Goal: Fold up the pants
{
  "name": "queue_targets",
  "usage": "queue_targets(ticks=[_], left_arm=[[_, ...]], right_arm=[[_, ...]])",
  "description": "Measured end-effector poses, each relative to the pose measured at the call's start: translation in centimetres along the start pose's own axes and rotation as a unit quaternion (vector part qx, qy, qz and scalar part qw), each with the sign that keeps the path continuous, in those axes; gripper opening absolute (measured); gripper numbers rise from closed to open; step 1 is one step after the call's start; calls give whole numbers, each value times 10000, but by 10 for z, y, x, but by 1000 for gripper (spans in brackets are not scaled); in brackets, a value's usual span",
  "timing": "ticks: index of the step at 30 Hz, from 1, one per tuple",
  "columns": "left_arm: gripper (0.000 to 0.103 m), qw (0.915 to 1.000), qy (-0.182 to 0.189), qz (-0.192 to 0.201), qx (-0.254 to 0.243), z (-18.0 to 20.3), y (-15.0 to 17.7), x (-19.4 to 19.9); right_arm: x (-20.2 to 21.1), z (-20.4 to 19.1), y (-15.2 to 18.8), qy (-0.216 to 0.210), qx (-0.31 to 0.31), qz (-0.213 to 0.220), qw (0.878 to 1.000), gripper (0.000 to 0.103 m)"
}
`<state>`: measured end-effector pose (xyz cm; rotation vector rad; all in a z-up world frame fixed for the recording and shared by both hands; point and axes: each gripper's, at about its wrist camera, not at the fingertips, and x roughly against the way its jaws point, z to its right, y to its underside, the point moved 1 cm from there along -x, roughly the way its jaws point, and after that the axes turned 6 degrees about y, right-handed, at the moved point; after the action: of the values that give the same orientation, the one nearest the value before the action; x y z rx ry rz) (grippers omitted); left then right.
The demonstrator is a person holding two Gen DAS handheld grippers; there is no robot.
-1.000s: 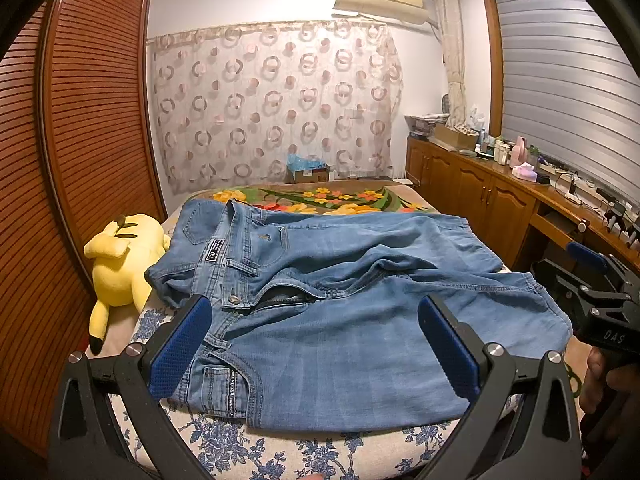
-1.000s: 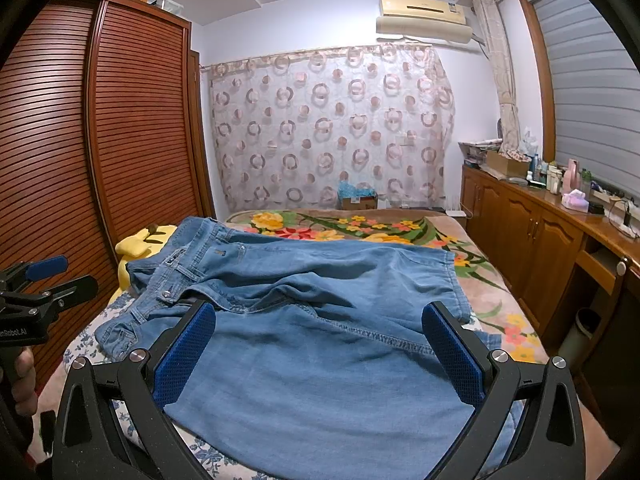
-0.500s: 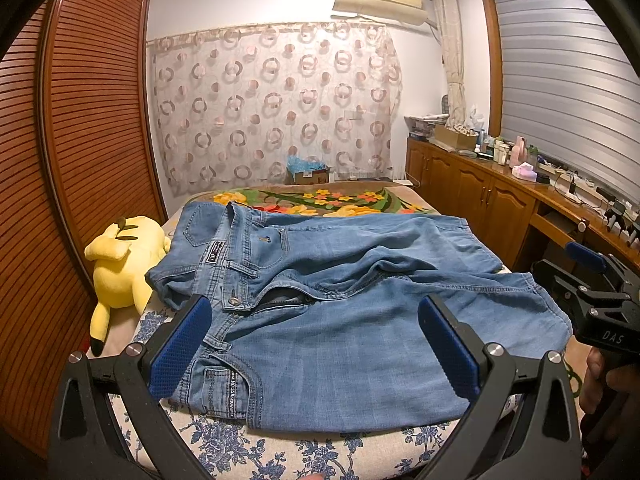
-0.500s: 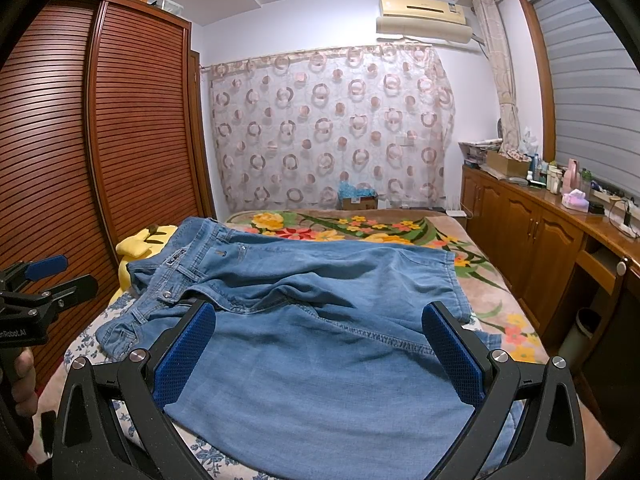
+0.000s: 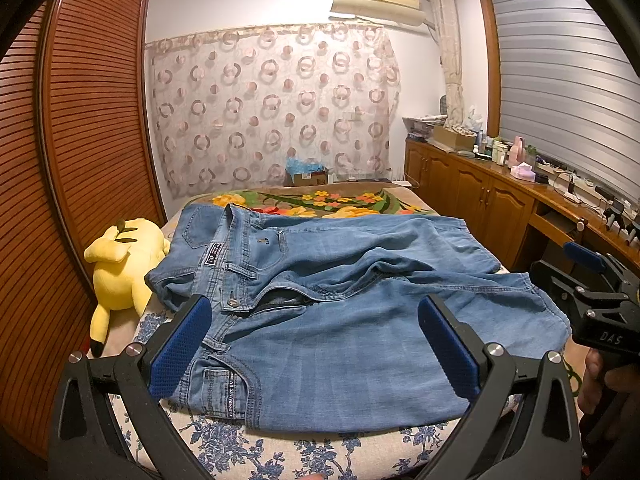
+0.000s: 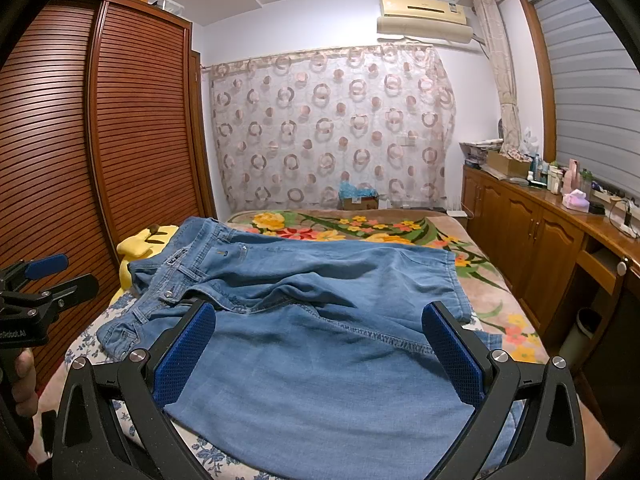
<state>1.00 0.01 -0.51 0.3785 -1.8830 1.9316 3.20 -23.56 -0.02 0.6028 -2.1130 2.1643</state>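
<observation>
Hovering over jeans (image 5: 340, 320), both fingers (image 5: 180, 344) spread.

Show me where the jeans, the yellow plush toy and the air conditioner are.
jeans (image 5: 340, 344): left wrist view, near leg.
yellow plush toy (image 5: 120, 276): left wrist view, its body.
air conditioner (image 6: 424, 16): right wrist view, front panel.

The bed (image 5: 280, 452) fills the lower middle of both views, its near edge covered by a white sheet with blue flowers. Toward the upper middle lies a brown blanket (image 5: 344, 200) with yellow and orange flowers. The blue jeans (image 5: 340, 320) lie spread across the centre, waistband at left, and a yellow plush toy (image 5: 120, 272) rests at the left edge.
</observation>
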Motion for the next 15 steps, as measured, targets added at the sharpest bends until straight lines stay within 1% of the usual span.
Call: queue_targets(ticks=[15], left_arm=[[103, 10000, -3, 14, -8, 0, 0, 1]], right_arm=[[1, 0, 0, -12, -10, 14, 10000, 103]])
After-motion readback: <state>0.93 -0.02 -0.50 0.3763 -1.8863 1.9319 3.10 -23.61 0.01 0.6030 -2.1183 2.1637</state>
